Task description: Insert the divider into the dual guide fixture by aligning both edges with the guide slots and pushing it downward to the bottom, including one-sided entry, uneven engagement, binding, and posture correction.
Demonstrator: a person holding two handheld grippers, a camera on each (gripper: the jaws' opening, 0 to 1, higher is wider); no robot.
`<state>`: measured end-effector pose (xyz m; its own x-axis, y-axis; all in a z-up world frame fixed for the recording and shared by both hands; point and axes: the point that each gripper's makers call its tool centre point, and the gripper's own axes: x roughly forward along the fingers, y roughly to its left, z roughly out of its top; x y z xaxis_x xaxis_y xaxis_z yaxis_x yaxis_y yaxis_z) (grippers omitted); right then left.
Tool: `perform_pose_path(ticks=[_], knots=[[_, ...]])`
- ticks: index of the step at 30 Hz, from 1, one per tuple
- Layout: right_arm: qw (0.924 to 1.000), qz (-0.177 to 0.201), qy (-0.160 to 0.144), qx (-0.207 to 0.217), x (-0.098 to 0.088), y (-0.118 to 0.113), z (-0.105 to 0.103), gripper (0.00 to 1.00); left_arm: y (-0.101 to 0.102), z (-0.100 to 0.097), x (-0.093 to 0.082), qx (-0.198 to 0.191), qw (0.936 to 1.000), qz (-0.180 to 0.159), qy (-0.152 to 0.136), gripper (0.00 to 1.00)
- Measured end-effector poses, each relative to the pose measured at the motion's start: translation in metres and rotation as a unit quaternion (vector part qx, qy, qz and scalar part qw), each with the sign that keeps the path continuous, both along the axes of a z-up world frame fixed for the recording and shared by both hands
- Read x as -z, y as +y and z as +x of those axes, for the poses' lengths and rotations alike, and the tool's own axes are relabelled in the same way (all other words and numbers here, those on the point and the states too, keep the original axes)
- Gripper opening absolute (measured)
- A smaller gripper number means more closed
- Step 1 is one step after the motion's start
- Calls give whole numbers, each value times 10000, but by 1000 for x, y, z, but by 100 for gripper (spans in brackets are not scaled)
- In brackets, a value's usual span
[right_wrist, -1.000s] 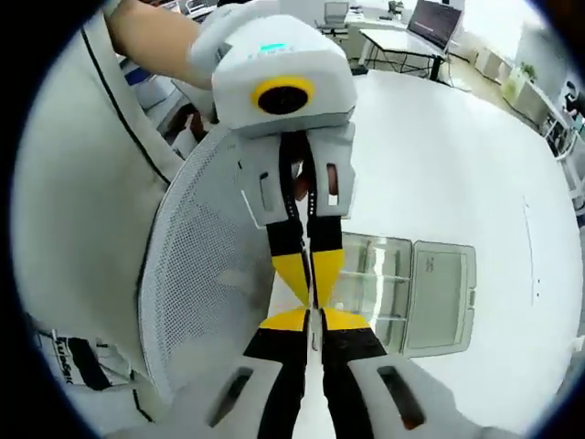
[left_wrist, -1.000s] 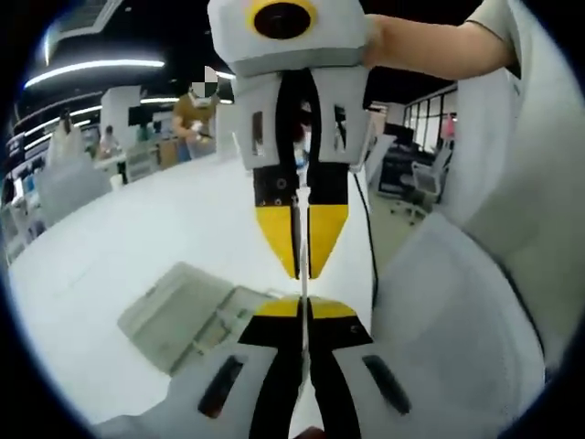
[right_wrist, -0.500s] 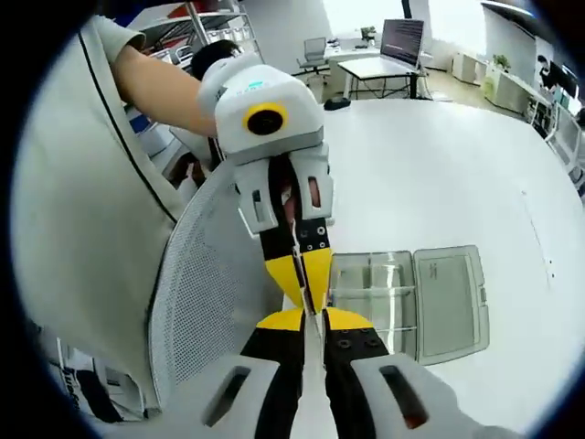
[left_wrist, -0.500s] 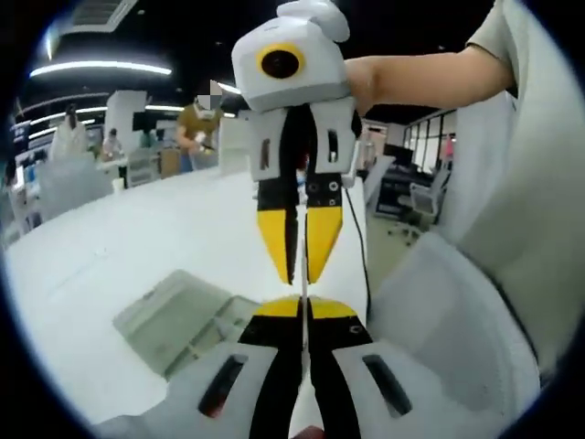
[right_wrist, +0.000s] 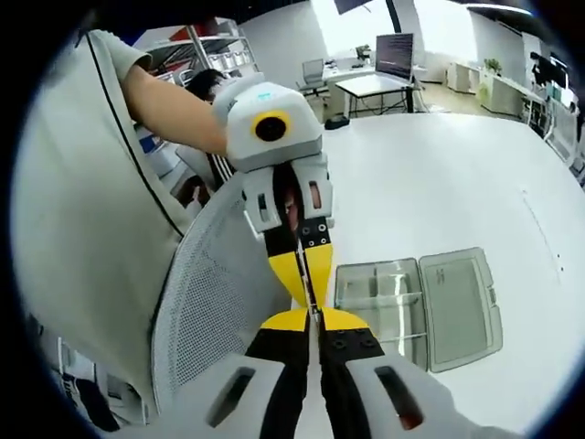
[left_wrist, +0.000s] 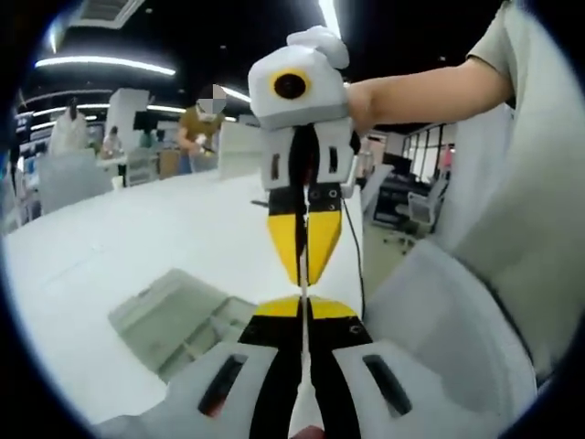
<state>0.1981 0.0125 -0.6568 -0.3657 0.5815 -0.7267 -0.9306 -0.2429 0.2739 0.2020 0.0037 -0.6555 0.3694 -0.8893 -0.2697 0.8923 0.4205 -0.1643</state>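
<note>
L gripper view: left gripper (left_wrist: 303, 309) jaws rise from the near edge, yellow tips pressed narrow on a thin clear sheet seen edge-on, the divider (left_wrist: 303, 283). Right gripper (left_wrist: 303, 261) faces it tip to tip from the far side, jaws also pinched on the same divider edge, so both grippers hold the sheet between them, up in the air above the table (left_wrist: 110, 247). A person's hand (left_wrist: 361, 91) grips the right gripper's body, bare forearm running off to the right. Just right of the grippers, a white mesh chair back (left_wrist: 448, 338) and the person's pale shirt. Left and lower, the clear fixture box (left_wrist: 187, 315) lies open on the white table, well apart from the divider. Far: office desks, ceiling strip lights, other people standing

R gripper view: right gripper (right_wrist: 313, 315) tips closed narrow on divider (right_wrist: 311, 285), left gripper (right_wrist: 306, 274) opposite, closed on it too. Chair back (right_wrist: 215, 302) to the left, near. Right of the tips the fixture box (right_wrist: 416, 302) sits on the table (right_wrist: 439, 183), lid flat open, compartments w/ ribs visible; whether any divider already sits in slots, can't tell. Far: desk w/ monitor, shelving
</note>
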Motion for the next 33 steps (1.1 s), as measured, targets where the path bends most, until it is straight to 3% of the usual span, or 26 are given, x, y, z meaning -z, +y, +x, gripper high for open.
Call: perform_pose_path(ticks=[2, 13, 17, 22, 33], knots=[[9999, -19, 108, 121, 0, 1, 0, 0, 0, -1, 0, 1, 10000, -15, 0, 0], [9998, -88, -155, -5, 2, 8, 3, 0, 9, 7, 6, -181, 9997, 71, 123, 3], [9993, -255, -262, 3, 4, 9, 9, 0, 16, 8, 19, -216, 9984, 502, 127, 12], [9977, -553, -393, -22, 8, 9, 15, 0, 17, 9, 16, -310, 9979, 566, 55, 13], [9938, -988, -472, 195, 24, 14, 30, 0, 29, 10, 17, -660, 9945, 812, 29, 29]])
